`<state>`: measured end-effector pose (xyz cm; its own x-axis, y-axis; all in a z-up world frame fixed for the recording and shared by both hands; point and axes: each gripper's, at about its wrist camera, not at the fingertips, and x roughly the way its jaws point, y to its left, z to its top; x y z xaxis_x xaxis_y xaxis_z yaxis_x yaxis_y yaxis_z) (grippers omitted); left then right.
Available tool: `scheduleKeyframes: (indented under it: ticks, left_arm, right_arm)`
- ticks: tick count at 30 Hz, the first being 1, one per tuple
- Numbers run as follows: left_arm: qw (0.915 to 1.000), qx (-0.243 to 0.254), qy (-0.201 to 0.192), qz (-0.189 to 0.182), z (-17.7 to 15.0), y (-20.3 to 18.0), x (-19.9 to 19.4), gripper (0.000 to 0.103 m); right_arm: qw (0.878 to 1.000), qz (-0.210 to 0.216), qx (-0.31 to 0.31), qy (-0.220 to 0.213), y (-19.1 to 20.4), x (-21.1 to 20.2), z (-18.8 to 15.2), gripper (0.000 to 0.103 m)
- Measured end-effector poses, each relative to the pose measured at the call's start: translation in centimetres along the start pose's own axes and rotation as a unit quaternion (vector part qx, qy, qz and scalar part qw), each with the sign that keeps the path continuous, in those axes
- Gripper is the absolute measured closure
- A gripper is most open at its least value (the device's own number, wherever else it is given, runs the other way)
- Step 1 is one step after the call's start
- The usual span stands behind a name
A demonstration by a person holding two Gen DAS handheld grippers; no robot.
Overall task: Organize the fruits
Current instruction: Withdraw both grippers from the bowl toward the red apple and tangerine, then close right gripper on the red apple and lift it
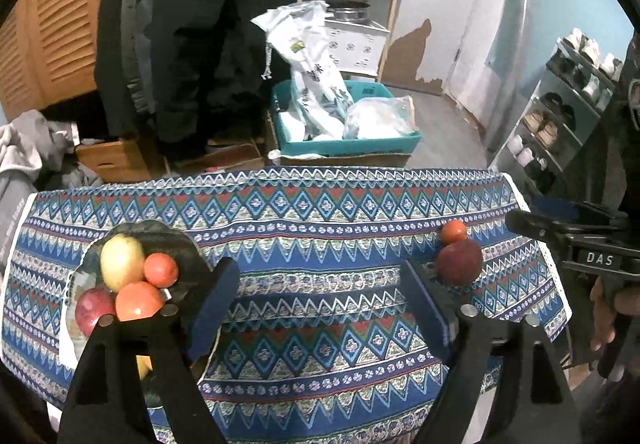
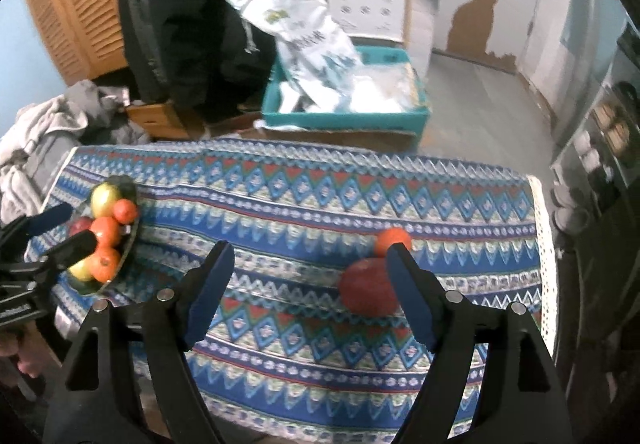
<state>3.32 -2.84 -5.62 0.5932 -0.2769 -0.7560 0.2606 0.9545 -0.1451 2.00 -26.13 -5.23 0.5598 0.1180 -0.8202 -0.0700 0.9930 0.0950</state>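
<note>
Right gripper: jaws spread, empty.
Red apple: on desk, at right jaw's inner face.
Orange: apple's 1 o'clock.
Left gripper: jaws spread, empty.

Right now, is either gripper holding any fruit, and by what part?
Nothing is held. The left gripper and right gripper both stand open over the tablecloth, with no fruit between them.

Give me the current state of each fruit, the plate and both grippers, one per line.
Left gripper: open, empty.
Right gripper: open, empty.
Plate: loaded with fruit, left side of the tablecloth.
Red apple: loose on the cloth, beside the right gripper's right finger.
Small orange: loose on the cloth, just behind the apple.
</note>
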Motion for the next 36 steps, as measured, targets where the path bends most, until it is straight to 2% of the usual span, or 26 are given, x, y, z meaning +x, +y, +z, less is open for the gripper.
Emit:
scheduleKeyframes:
  ticks: [5, 14, 27, 36]
  left_arm:
    - [0.9999, 0.007, 0.012, 0.003, -0.1, -1.0, 2.1, 0.017]
    - [0.9991, 0.005, 0.041, 0.006, -0.4, -1.4, 5.9, 0.017]
    - [0.9969, 0.01, 0.076, 0.017, -1.6, -1.6, 10.4, 0.017]
    - [0.9955, 0.0, 0.094, 0.011, -2.0, -1.6, 12.0, 0.017]
  right_arm:
    - [0.999, -0.017, 0.029, 0.037, -2.9, 3.0, -0.9, 0.024]
    - [0.995, -0.016, 0.053, 0.085, -5.9, 8.1, -2.5, 0.024]
    - [0.99, -0.012, 0.044, 0.13, -6.3, 13.7, -4.2, 0.024]
    - [0.991, -0.015, 0.026, 0.129, -5.8, 15.5, -5.6, 0.025]
